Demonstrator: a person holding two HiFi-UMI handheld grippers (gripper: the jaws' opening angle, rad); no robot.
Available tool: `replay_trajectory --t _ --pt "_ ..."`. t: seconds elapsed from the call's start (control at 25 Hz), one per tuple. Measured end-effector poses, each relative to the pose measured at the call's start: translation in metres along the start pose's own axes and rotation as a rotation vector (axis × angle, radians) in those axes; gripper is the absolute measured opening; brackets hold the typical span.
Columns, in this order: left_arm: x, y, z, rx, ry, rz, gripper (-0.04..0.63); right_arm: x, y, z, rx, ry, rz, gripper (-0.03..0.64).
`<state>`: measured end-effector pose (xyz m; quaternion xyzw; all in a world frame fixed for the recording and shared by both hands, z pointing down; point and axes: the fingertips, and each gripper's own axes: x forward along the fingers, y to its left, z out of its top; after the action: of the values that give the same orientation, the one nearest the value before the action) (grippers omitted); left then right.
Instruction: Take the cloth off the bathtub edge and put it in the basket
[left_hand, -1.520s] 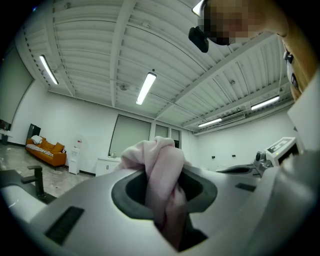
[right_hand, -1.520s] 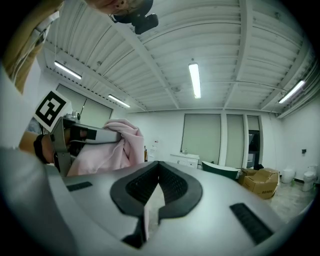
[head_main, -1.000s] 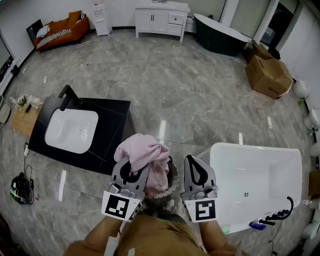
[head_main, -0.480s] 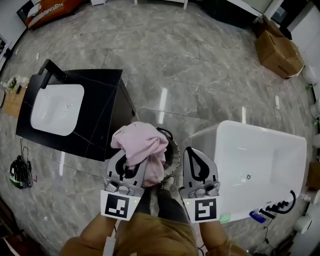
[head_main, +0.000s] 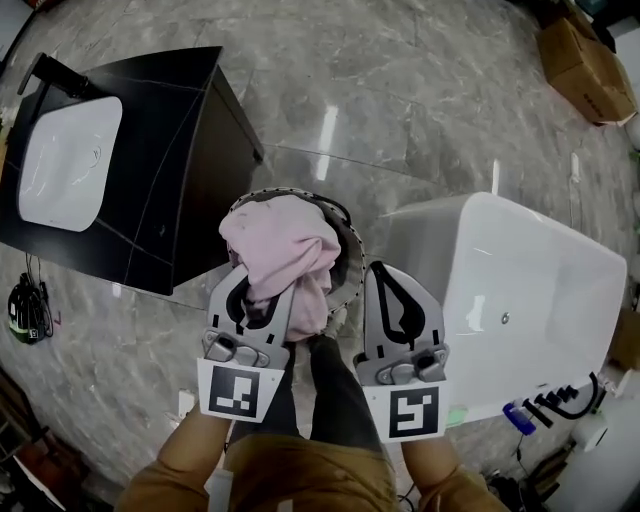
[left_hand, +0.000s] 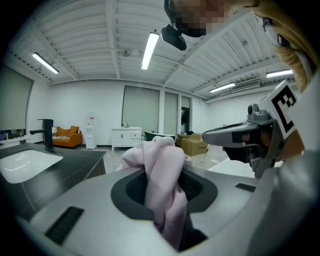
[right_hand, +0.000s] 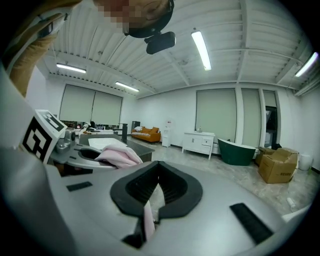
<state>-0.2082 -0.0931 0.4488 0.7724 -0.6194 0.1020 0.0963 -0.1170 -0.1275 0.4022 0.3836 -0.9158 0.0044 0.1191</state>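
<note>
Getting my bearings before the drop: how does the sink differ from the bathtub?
The sink is a small basin sunk into a black cabinet, left of the basket; the bathtub is far larger, freestanding and white outside, right of it. The sink's black tap stands at its far end; the bathtub's black fitting sits at its near end. Both are white inside.

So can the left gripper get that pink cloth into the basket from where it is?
Probably yes. The left gripper holds the pink cloth apparently right over the basket, and nothing shows between them.
</note>
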Motion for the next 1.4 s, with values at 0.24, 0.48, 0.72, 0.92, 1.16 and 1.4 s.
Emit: replay_trajectory --t 0.24,0.48,0.72,0.92,1.16,1.4 --pt "0.023 0.001 -0.063 0.004 0.043 0.018 0.104 0.013 0.007 -0.054 0.008 0.056 0.028 0.005" --pt "0.038 0.001 -0.108 -0.018 0.056 0.040 0.104 0.019 0.013 -0.093 -0.003 0.083 0.051 0.005" --pt "0.047 0.007 -0.150 -0.053 0.065 0.072 0.104 0.026 0.021 -0.124 -0.005 0.086 0.064 0.005" --pt "0.061 0.010 -0.195 -0.063 0.109 0.085 0.104 0.032 0.024 -0.152 -0.013 0.102 0.078 0.005" --pt "0.078 0.017 -0.248 -0.065 0.141 0.105 0.104 0.038 0.025 -0.189 -0.015 0.125 0.076 0.005" --pt "0.096 0.021 -0.294 -0.067 0.156 0.111 0.104 0.047 0.028 -0.224 -0.016 0.135 0.077 0.005"
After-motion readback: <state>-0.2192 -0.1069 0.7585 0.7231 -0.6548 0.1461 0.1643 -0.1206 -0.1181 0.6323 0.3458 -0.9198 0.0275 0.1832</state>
